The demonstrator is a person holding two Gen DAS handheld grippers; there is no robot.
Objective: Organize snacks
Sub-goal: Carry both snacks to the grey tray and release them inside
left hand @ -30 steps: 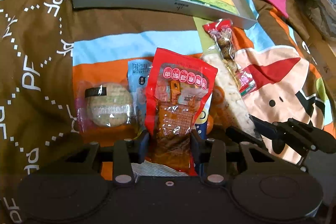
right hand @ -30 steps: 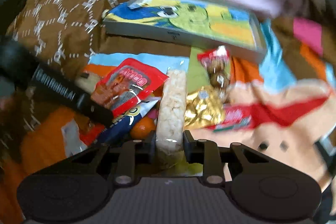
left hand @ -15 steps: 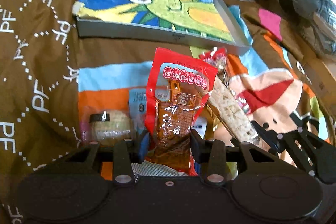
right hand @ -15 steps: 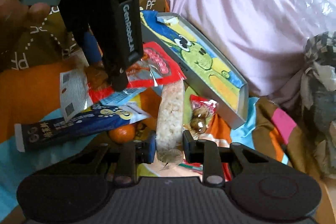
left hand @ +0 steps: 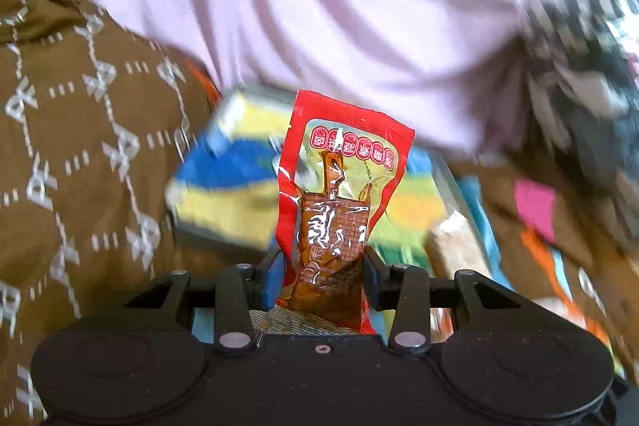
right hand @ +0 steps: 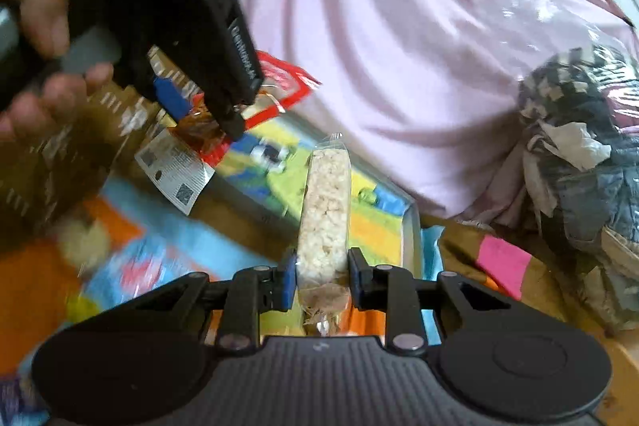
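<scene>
My left gripper (left hand: 323, 276) is shut on a red snack pouch (left hand: 339, 202) with brown contents and holds it up in the air, in front of the grey tray with the green cartoon liner (left hand: 223, 182). My right gripper (right hand: 322, 276) is shut on a long clear pack of puffed rice (right hand: 325, 210), also lifted, with the same tray (right hand: 411, 226) behind it. In the right wrist view the left gripper (right hand: 207, 106) and its red pouch (right hand: 279, 86) hang at the upper left, above the tray's near edge.
A pink sheet (left hand: 319, 6) rises behind the tray. Brown patterned bedding (left hand: 80, 166) lies left. A heap of grey clothes (right hand: 579, 130) sits at the right. Blurred snack packs (right hand: 131, 266) lie on the colourful blanket below.
Both grippers have lifted their packs off the blanket and moved them up and forward toward the tray. The views now tilt up to the pink sheet.
</scene>
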